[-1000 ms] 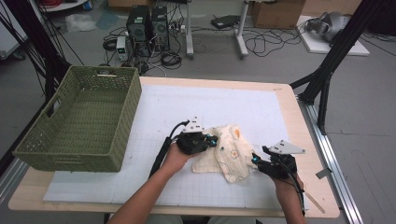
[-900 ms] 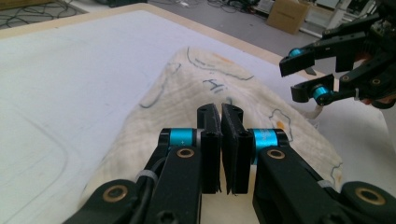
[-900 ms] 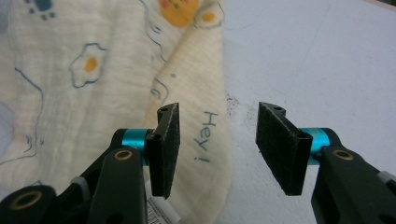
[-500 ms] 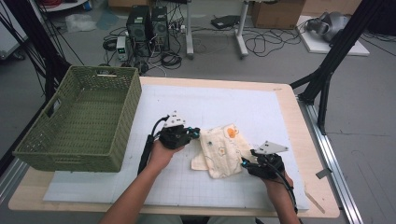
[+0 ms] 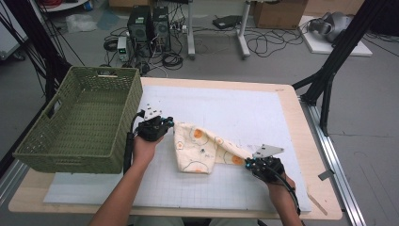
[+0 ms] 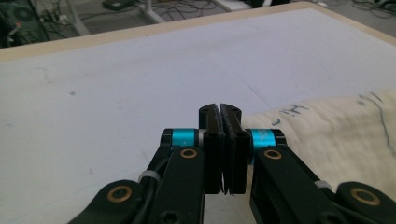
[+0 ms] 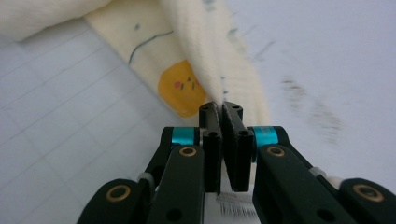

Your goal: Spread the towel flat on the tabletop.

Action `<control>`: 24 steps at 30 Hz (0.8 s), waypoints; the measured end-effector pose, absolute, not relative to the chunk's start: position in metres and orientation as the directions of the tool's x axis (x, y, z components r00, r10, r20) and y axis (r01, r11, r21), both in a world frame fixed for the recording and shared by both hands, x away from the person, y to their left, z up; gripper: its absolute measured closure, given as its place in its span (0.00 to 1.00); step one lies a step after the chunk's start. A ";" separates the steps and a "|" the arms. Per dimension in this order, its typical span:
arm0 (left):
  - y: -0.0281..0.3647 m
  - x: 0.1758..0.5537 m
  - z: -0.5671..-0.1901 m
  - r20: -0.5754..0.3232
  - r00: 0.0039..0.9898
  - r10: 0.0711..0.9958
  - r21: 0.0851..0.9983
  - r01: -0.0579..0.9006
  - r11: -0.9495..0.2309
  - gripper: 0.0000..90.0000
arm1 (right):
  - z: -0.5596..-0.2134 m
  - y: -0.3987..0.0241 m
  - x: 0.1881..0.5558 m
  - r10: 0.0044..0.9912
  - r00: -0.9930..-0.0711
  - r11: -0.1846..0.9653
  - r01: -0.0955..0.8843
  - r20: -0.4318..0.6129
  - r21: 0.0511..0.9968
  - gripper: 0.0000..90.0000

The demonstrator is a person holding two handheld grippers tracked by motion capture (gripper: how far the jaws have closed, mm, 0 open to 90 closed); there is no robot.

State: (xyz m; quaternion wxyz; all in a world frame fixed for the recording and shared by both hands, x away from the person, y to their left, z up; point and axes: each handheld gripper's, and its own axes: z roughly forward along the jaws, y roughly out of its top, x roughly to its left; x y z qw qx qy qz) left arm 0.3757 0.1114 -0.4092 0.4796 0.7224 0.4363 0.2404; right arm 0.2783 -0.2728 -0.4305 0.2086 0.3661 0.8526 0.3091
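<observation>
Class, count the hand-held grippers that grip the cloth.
2: the left hand-held gripper pinches the cloth at its end nearest the basket; the right hand-held gripper pinches its opposite corner.

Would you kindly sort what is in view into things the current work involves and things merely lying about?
In the job: printed cream cloth, left gripper, right gripper, both shut on it.

Lying about: green wicker basket, computer towers, floor cables, cardboard box.
</observation>
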 end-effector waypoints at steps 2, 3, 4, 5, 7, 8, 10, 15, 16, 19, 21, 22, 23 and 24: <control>0.111 0.379 -0.410 -0.054 0.490 0.870 0.903 0.397 -0.168 0.97 | -0.417 -0.286 0.274 0.798 -0.580 0.500 0.481 -0.166 0.720 0.97; 0.109 0.380 -0.412 -0.049 0.491 0.870 0.899 0.402 -0.176 1.00 | -0.413 -0.290 0.272 0.812 -0.555 0.485 0.473 -0.179 0.735 0.97; 0.105 0.381 -0.415 -0.013 0.487 0.873 0.890 0.404 -0.212 1.00 | -0.411 -0.293 0.271 0.827 -0.522 0.484 0.474 -0.208 0.735 0.97; 0.102 0.382 -0.418 -0.005 0.496 0.869 0.882 0.412 -0.230 1.00 | -0.410 -0.295 0.271 0.834 -0.499 0.491 0.474 -0.237 0.731 0.97; 0.097 0.382 -0.423 -0.017 0.514 0.858 0.874 0.424 -0.237 0.99 | -0.413 -0.302 0.273 0.854 -0.480 0.453 0.499 -0.199 0.739 0.96; 0.092 0.379 -0.424 -0.021 0.549 0.836 0.880 0.407 -0.245 0.94 | -0.415 -0.304 0.274 0.856 -0.484 0.444 0.506 -0.183 0.739 0.94; 0.089 0.377 -0.424 -0.020 0.561 0.827 0.881 0.401 -0.251 0.82 | -0.419 -0.305 0.276 0.860 -0.482 0.432 0.513 -0.168 0.741 0.86; 0.089 0.367 -0.424 -0.074 0.597 0.799 0.876 0.422 -0.233 0.57 | -0.414 -0.305 0.274 0.869 -0.471 0.398 0.475 -0.155 0.785 0.66; 0.089 0.363 -0.424 -0.079 0.609 0.790 0.875 0.421 -0.237 0.56 | -0.413 -0.304 0.273 0.867 -0.474 0.394 0.464 -0.153 0.794 0.63; 0.089 0.348 -0.423 -0.070 0.664 0.745 0.874 0.401 -0.275 0.55 | -0.410 -0.302 0.270 0.865 -0.481 0.383 0.441 -0.146 0.812 0.62; 0.087 0.339 -0.424 -0.066 0.703 0.708 0.867 0.391 -0.308 0.54 | -0.410 -0.301 0.271 0.860 -0.489 0.383 0.434 -0.144 0.815 0.60; 0.087 0.335 -0.426 -0.070 0.721 0.689 0.859 0.394 -0.326 0.53 | -0.411 -0.300 0.271 0.859 -0.491 0.385 0.434 -0.145 0.814 0.57; 0.086 0.331 -0.428 -0.059 0.734 0.676 0.853 0.389 -0.348 0.52 | -0.411 -0.299 0.271 0.858 -0.493 0.387 0.433 -0.146 0.814 0.57; 0.085 0.329 -0.430 -0.046 0.740 0.671 0.849 0.383 -0.364 0.52 | -0.411 -0.299 0.271 0.858 -0.493 0.387 0.433 -0.146 0.814 0.57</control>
